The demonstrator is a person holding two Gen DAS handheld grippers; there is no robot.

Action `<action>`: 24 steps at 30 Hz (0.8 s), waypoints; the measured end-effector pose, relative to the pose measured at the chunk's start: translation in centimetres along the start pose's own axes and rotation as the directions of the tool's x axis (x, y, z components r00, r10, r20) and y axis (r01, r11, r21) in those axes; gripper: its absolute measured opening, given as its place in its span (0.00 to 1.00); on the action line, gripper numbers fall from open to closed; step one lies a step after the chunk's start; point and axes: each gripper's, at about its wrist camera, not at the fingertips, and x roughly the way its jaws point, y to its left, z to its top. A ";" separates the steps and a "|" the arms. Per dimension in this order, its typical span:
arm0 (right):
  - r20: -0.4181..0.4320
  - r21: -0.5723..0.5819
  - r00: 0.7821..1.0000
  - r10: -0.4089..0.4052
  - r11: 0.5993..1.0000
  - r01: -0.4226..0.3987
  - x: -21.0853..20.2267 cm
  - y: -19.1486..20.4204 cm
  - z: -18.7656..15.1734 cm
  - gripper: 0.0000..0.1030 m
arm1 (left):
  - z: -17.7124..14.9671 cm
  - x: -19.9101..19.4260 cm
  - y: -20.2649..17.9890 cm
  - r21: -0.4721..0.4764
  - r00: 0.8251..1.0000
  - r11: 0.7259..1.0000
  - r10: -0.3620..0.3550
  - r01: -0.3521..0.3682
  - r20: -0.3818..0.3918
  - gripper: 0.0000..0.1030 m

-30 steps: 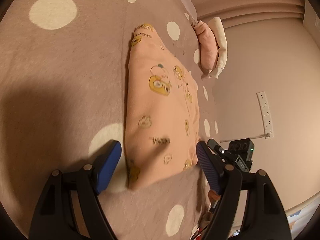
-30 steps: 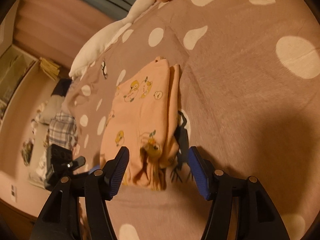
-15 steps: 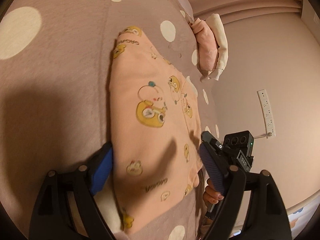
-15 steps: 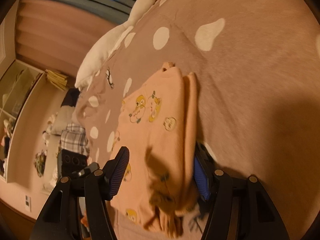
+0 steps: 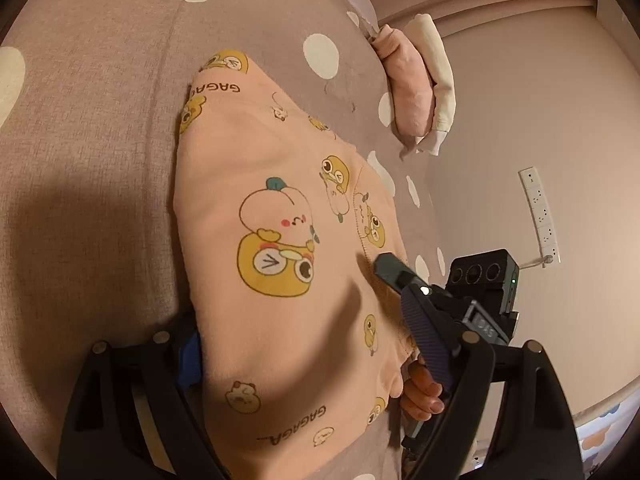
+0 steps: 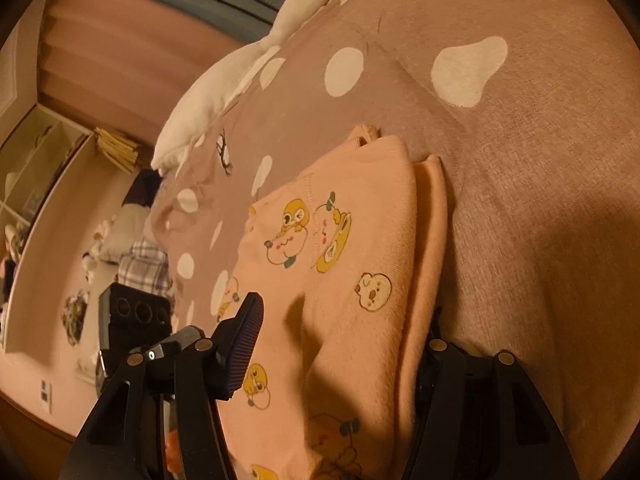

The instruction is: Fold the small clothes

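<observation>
A folded peach garment [image 5: 280, 200] printed with yellow ducks lies on the spotted mauve blanket [image 5: 100, 120]. My left gripper [image 5: 306, 348] straddles its near end with the jaws wide. The left blue pad [image 5: 188, 356] is tucked at the cloth's edge and the right pad [image 5: 424, 340] stands over the other edge. In the right wrist view the same garment [image 6: 340, 260] fills the gap of my right gripper [image 6: 336, 346], whose jaws are closing. Its left pad [image 6: 244, 344] shows, but the right one is hidden under the fold. Neither gripper visibly pinches the cloth.
Folded pink and cream clothes [image 5: 416, 88] lie at the blanket's far edge. A white goose plush [image 6: 240, 72] rests along the bed's side, with a plaid cloth [image 6: 144, 268] and shelves beyond. A power strip [image 5: 540, 212] hangs on the wall.
Both grippers have slid forward over the garment's near end, so the cloth now lies between their fingers. The right jaws have narrowed a little.
</observation>
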 end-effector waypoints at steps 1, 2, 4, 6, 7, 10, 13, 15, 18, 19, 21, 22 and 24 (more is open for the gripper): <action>0.001 -0.004 1.000 -0.007 1.000 0.007 0.0 0.0 0.0 0.52 | 0.0 0.0 0.0 0.003 1.000 1.000 0.014 -0.014 0.002 0.76; 0.003 -0.008 1.000 -0.020 1.000 0.020 0.0 -0.1 -0.1 0.47 | -0.1 0.0 0.0 0.007 0.999 0.999 0.038 -0.038 0.002 0.69; 0.005 -0.008 0.999 -0.045 0.999 0.045 0.1 -0.2 -0.3 0.35 | -0.2 0.1 0.0 0.015 0.996 0.996 0.087 -0.087 0.000 0.59; 0.008 -0.012 0.998 -0.057 0.998 0.057 0.0 -0.2 -0.4 0.31 | -0.2 0.1 0.0 0.014 0.993 0.993 0.115 -0.115 0.002 0.55; 0.010 -0.020 0.998 -0.069 0.997 0.069 0.0 -0.1 -0.4 0.31 | -0.2 0.1 -0.1 0.016 0.992 0.992 0.127 -0.127 0.003 0.52; 0.016 -0.083 0.991 -0.131 0.988 0.132 0.2 1.0 -0.7 0.29 | -0.3 0.3 -0.6 0.047 0.985 0.984 0.174 -0.175 0.009 0.49; 0.023 -0.150 0.982 -0.189 0.970 0.190 0.5 2.1 -0.9 0.27 | -0.4 0.6 -1.1 0.077 0.977 0.974 0.212 -0.213 0.015 0.48; 0.029 -0.184 0.975 -0.221 0.957 0.222 0.7 2.7 -1.0 0.26 | -0.4 0.7 -1.1 0.083 0.975 0.971 0.222 -0.223 0.018 0.48; 0.036 -0.207 0.969 -0.246 0.946 0.248 0.7 3.0 -1.1 0.26 | -0.4 0.8 -1.2 0.090 0.972 0.968 0.234 -0.235 0.020 0.48; 0.039 -0.213 0.967 -0.253 0.943 0.255 0.7 3.0 -1.1 0.25 | -0.4 0.9 -1.3 0.094 0.971 0.966 0.239 -0.240 0.021 0.48; 0.044 -0.222 0.964 -0.264 0.938 0.267 0.7 3.1 -1.1 0.25 | -0.4 0.9 -1.5 0.104 0.968 0.962 0.251 -0.252 0.023 0.47; 0.047 -0.227 0.962 -0.268 0.935 0.272 0.7 3.2 -1.1 0.25 | -0.5 0.9 -1.6 0.109 0.966 0.960 0.257 -0.258 0.024 0.47; 0.052 -0.237 0.959 -0.277 0.930 0.282 0.8 3.3 -1.2 0.24 | -0.5 0.9 -1.7 0.116 0.963 0.956 0.267 -0.268 0.026 0.47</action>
